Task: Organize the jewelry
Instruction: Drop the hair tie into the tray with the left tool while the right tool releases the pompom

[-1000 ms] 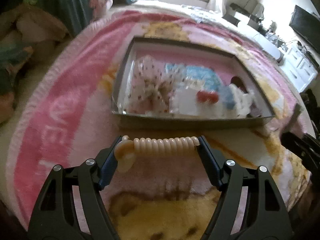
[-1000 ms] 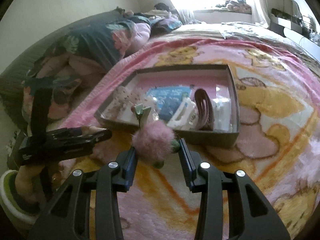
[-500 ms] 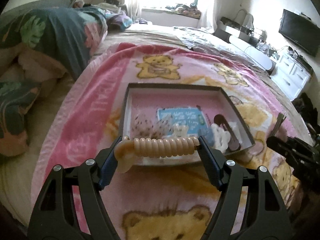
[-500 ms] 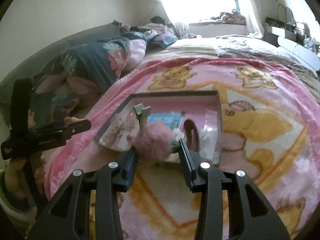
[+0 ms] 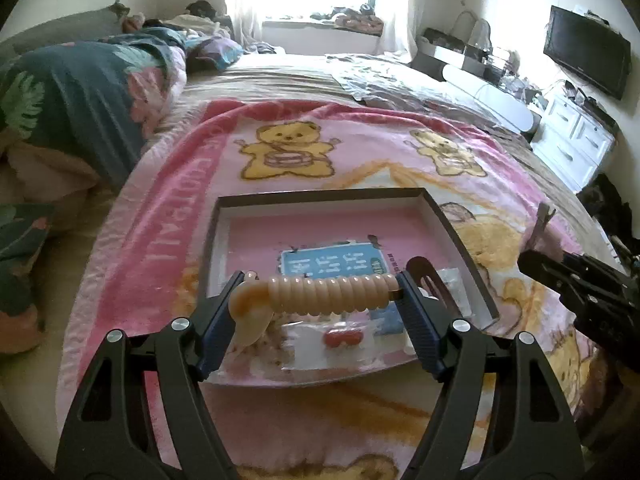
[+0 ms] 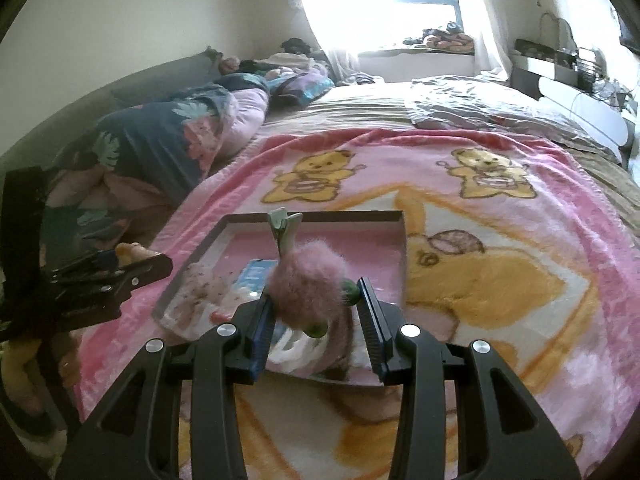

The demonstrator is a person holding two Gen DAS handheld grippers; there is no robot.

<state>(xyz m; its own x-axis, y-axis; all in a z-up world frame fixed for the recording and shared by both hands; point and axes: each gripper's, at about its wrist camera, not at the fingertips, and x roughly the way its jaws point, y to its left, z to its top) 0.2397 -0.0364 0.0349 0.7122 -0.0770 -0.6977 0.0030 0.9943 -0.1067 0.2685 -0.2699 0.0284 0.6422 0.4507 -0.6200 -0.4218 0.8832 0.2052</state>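
Observation:
My left gripper (image 5: 320, 294) is shut on a cream ribbed hair clip (image 5: 328, 295), held crosswise above the near part of a shallow grey box (image 5: 320, 194) with a pink floor. In the box lie a blue card (image 5: 332, 260), a dark brown clip (image 5: 424, 272), clear packets and a red piece (image 5: 342, 337). My right gripper (image 6: 314, 304) is shut on a fluffy pink pom-pom clip (image 6: 308, 288) with a green metal end (image 6: 284, 226), held above the same box (image 6: 316, 216).
The box lies on a pink bear-print blanket (image 5: 288, 156) spread over a bed. Dark floral bedding (image 5: 72, 96) is piled at the left. A white dresser (image 5: 572, 148) and a TV (image 5: 586, 56) stand at the right. The other gripper shows at each view's edge (image 5: 580, 292) (image 6: 92, 280).
Both grippers have risen and pulled back from the box, each still holding its clip. The box now looks smaller and lower in both views.

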